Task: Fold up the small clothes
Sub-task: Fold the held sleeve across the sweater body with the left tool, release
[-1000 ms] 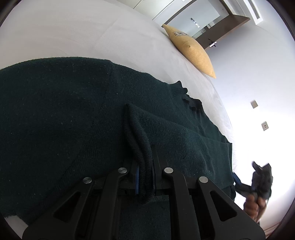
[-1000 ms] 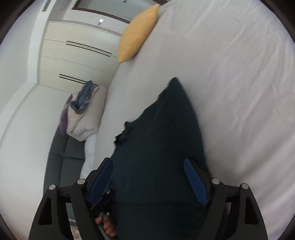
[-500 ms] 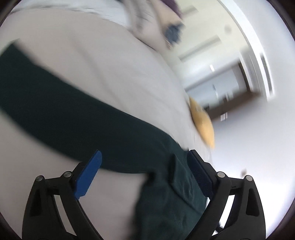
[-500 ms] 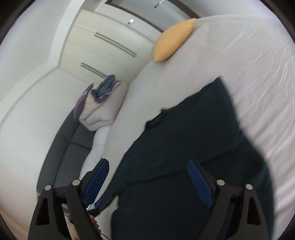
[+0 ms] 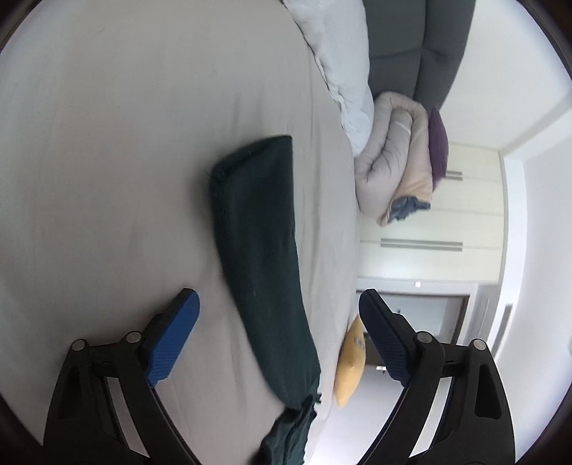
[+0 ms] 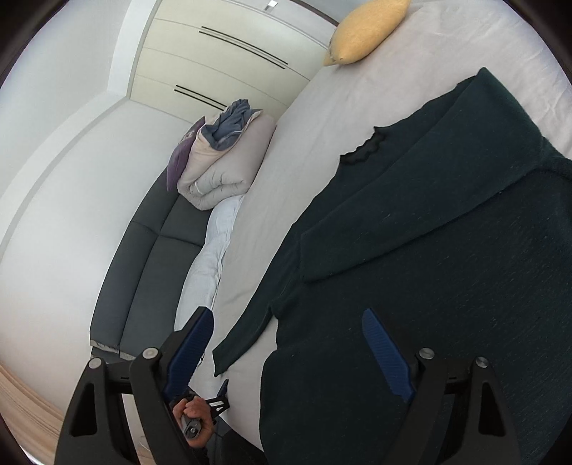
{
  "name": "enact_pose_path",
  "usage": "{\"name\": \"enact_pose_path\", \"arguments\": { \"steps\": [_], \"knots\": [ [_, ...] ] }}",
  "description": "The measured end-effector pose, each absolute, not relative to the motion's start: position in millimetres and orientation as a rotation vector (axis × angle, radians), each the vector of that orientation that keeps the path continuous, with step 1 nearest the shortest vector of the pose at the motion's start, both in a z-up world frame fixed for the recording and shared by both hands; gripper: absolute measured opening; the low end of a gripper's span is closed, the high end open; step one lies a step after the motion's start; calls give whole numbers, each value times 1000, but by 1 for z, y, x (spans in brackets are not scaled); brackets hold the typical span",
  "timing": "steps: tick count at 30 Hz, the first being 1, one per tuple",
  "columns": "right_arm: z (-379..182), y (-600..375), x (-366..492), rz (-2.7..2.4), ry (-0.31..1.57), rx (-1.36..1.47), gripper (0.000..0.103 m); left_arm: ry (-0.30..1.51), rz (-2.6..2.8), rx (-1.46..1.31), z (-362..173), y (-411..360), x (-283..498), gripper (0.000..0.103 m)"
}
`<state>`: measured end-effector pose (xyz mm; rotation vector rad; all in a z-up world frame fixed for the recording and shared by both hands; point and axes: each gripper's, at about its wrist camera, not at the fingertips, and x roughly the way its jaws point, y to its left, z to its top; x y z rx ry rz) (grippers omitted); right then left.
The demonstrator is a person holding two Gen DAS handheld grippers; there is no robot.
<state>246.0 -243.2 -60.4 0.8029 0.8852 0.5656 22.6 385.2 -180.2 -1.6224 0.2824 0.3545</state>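
Observation:
A dark green knit sweater (image 6: 429, 250) lies flat on the white bed, one sleeve folded across its chest. Its other sleeve (image 5: 261, 250) stretches out over the sheet in the left wrist view and also shows in the right wrist view (image 6: 243, 329). My left gripper (image 5: 279, 343) is open and empty, hovering above that sleeve near the shoulder end. My right gripper (image 6: 286, 354) is open and empty, above the sweater's lower body. The left gripper and the hand holding it show low in the right wrist view (image 6: 200, 411), by the bed's edge.
A yellow pillow (image 6: 364, 32) lies at the far end of the bed (image 6: 314, 114). A rolled beige duvet (image 6: 225, 168) with a purple cushion and blue cloth sits on a dark grey sofa (image 6: 150, 257) beside the bed. White wardrobes (image 6: 228, 60) stand behind.
My left gripper let go of the sweater fabric it pinched, opened, and swung over to the outstretched sleeve. My right gripper pulled back and up; the sweater now shows more fully.

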Motion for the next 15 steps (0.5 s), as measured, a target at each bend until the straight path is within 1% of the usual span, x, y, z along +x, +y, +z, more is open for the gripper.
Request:
{"name": "enact_pose_path", "arguments": {
  "steps": [4, 5, 7, 8, 9, 10, 11, 12, 13, 15],
  "knots": [
    [-54, -239, 241, 567, 876, 786, 87, 254, 382, -1628, -181, 403, 30, 89],
    [-54, -239, 239, 566, 875, 789, 87, 253, 382, -1634, -183, 406, 33, 86],
    [-56, -237, 238, 563, 871, 796, 86, 276, 386, -1613, -187, 415, 43, 68],
    [-57, -237, 238, 560, 871, 800, 86, 294, 394, -1614, -192, 418, 45, 45],
    [-58, -237, 238, 558, 874, 805, 86, 314, 405, -1633, -200, 422, 48, 28],
    [-60, -237, 237, 557, 878, 807, 85, 318, 414, -1643, -208, 425, 47, 24],
    [-61, -237, 237, 557, 880, 808, 84, 323, 424, -1645, -214, 427, 47, 15],
    [-62, -237, 236, 555, 881, 805, 84, 331, 431, -1635, -214, 426, 49, 13],
    [-63, -238, 235, 554, 881, 803, 83, 335, 435, -1604, -211, 426, 51, 13],
    [-66, -242, 235, 548, 880, 806, 83, 363, 436, -1503, -194, 421, 60, 11]
  ]
}}
